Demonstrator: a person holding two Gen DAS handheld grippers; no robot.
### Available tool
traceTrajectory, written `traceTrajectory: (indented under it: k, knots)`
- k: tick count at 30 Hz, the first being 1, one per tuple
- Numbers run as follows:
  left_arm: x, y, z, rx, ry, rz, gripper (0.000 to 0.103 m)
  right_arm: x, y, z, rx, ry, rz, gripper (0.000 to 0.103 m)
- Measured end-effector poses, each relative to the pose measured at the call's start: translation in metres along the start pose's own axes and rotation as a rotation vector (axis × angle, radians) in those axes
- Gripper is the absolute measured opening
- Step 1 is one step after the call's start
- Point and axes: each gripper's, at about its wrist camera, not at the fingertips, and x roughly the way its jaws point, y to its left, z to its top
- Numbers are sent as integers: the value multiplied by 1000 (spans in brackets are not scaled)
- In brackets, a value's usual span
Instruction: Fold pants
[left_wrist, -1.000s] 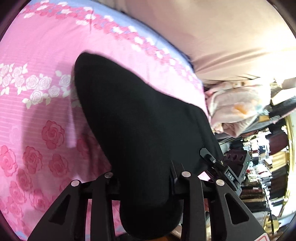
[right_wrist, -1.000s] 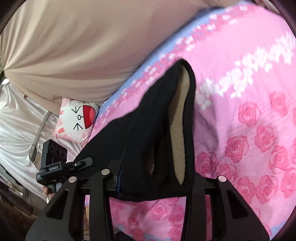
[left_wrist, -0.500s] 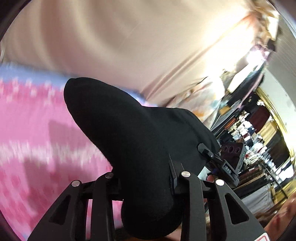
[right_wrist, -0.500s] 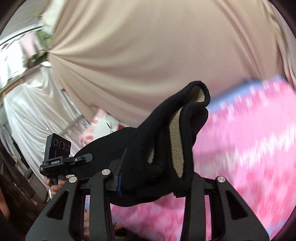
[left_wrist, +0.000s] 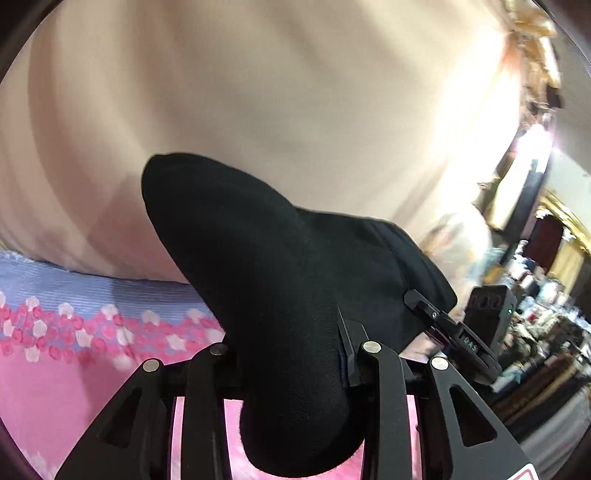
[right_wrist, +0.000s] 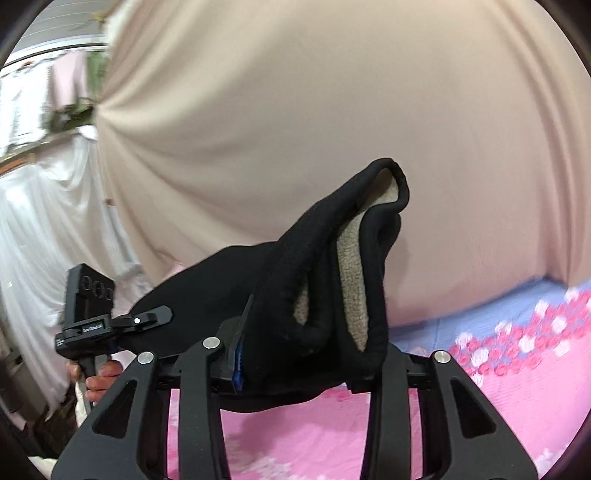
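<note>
Pants (left_wrist: 280, 280), black outside with a tan fleecy lining (right_wrist: 354, 273) showing where the cloth gapes, hang in the air above the bed (left_wrist: 66, 384) instead of lying on it, stretched between the two tools. Each end is bunched and pinched: the left claw (left_wrist: 291, 373) is pressed onto a thick wad of the black cloth, and the right claw (right_wrist: 306, 354) is clamped on another wad, whose loose tip stands up past the fingers. Holding both ends this way probably keeps the garment taut and clear of the pink rose-print sheet (right_wrist: 524, 387), so one half can be swung over the other or laid down flat without dragging. The person's left hand (right_wrist: 99, 380) shows on the left tool's handle, low at the left in the right wrist view. Behind the bed's far edge hangs a beige curtain (right_wrist: 332, 110); both cameras point mostly at it, which suggests the tools are tipped upward, mid-lift.
</note>
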Motion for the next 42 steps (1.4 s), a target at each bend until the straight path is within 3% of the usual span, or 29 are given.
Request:
traceTrajectory:
  k: [2,5,9,11,14,15,17,21,23,25,26,29,31,33,35,36,38,39,40,42]
  knots:
    - [43,34,-10,2,19,55,29,33,-31,-20,25,30,-23,36]
    - [105,96,-41,-68,114,99,29,88,-91,-71,100,139,-74,36]
    - [174,175,-105,-213,312,159,29,132,-144,-137,210,326,-146,36]
    - [176,188,-123,-216,327,153,33,131,-157,-154,262,350,-123,39]
    - [169,200,-135,-252,329,125,42,130,-171,-154,346,386,-85,45]
    - [169,204,-139,-275,327,133,50,129,-172,-156,347,388,-79,47]
    - [165,206,-143,-281,309,129,51,124,-175,-155,375,399,-63,50]
    - [131,214,-146,-342,285,158,61,65,-176,-146,388,370,-123,55]
    - [92,205,-138,-317,245,250,61,23,-176,-144,375,327,-196,58]
    - [53,189,-136,-250,189,447,60,-21,-163,-139,326,250,-270,54]
    - [37,174,-134,-186,160,549,60,-36,-151,-134,278,221,-306,45]
    - [20,119,-129,12,88,743,60,-42,-96,-115,41,170,-435,27]
    - [29,85,-126,108,55,807,67,-22,-67,-109,-68,168,-428,25]
    - [52,66,-117,123,55,766,74,9,-59,-113,-114,193,-407,25]
    - [83,66,-116,79,78,683,74,45,-67,-122,-164,237,-475,25]
    - [99,73,-120,59,99,676,74,60,-70,-125,-175,265,-504,25]
    - [136,99,-132,23,203,753,73,84,-102,-144,-123,380,-569,24]
    - [152,123,-144,-16,275,781,75,82,-119,-156,-76,374,-557,24]
    - [157,137,-156,-65,297,742,81,83,-119,-160,-64,345,-536,26]
    - [145,150,-164,-122,215,674,86,76,-124,-159,-29,352,-513,28]
